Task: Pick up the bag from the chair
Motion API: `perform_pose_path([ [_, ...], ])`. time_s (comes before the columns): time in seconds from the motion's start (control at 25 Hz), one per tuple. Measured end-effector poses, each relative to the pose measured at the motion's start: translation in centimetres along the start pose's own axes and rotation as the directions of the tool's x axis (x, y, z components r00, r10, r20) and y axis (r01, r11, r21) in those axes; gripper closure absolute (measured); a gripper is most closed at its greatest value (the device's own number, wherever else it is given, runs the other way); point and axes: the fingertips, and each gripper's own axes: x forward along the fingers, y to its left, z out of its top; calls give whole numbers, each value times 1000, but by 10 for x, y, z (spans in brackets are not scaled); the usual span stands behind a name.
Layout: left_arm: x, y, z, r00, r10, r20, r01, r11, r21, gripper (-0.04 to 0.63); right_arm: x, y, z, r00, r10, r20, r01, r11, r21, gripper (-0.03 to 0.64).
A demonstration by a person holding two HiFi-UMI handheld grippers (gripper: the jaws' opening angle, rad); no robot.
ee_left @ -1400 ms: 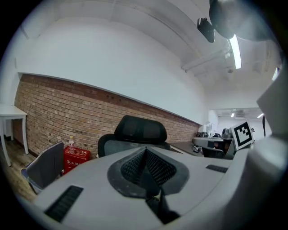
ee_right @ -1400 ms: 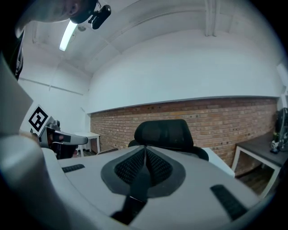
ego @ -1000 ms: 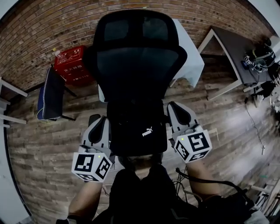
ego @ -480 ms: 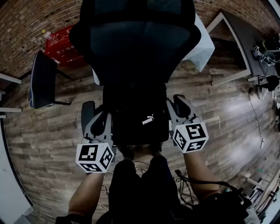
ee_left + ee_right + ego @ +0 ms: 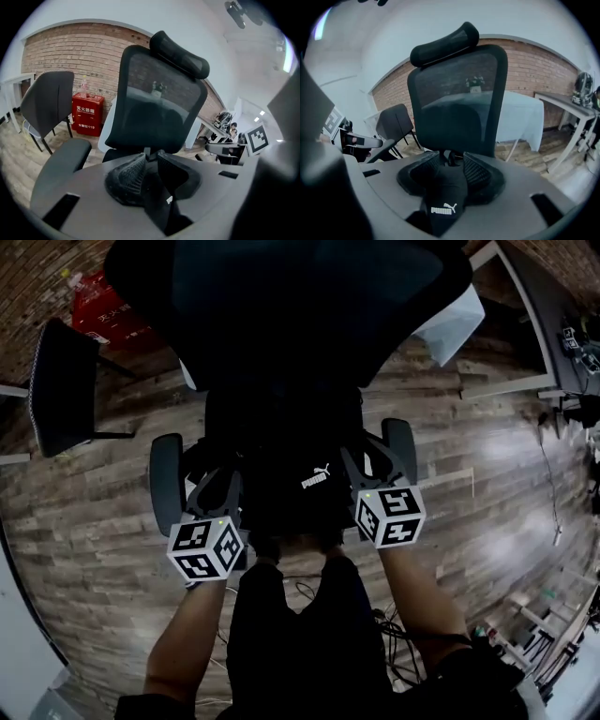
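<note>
The black bag [image 5: 298,486] with a white Puma logo hangs in front of the black mesh office chair [image 5: 281,306], between my two grippers. My left gripper [image 5: 230,486] is shut on black fabric at the bag's left side. My right gripper [image 5: 354,457] is shut on the bag's right side. In the left gripper view the pads of the left gripper [image 5: 149,159] pinch a dark fold of the bag [image 5: 161,206]. In the right gripper view the right gripper [image 5: 451,161] clamps the logo strap [image 5: 443,204]. The bag hides the chair's seat.
The chair's armrests [image 5: 167,482] [image 5: 401,448] stand just outside the grippers. A second dark chair [image 5: 61,381] and a red box [image 5: 108,310] are at the far left, by the brick wall. A white-covered table [image 5: 455,320] and a desk [image 5: 553,324] lie to the right. Cables [image 5: 394,652] trail on the wooden floor.
Both grippers have drawn closer together with the bag between them. The chair's armrests now show outside them. The head view has moved nearer over the chair's back.
</note>
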Motion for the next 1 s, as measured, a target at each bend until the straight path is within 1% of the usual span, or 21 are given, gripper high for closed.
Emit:
perform_pose_path([
  [0.12,16,16,-31,998,32,-55,-34,999,-38,501,19,-8,-31,998,-11,-57,11,1000,11,433],
  [0.24,32,26,-60,993,30,-115,-40,996,-83,434,34,-15,-55,995,-24,-96,27,999,28,422],
  [0.28,37,30,-68,991,31,-129,-44,995,-95,425,39,-17,-62,994,-31,-107,35,999,35,416],
  [0.52,71,50,-101,979,52,-197,-78,989,-127,342,69,-30,-107,981,-63,-185,76,995,66,361],
  [0.68,89,66,-125,964,74,-254,-115,982,-148,290,83,-44,-131,969,-92,-228,115,989,93,333],
  [0.84,104,80,-144,949,111,-296,-164,973,-160,264,99,-58,-152,956,-116,-269,151,982,114,307],
  [1.0,117,87,-155,940,122,-318,-182,969,-167,258,113,-72,-166,945,-151,-291,194,973,126,284],
])
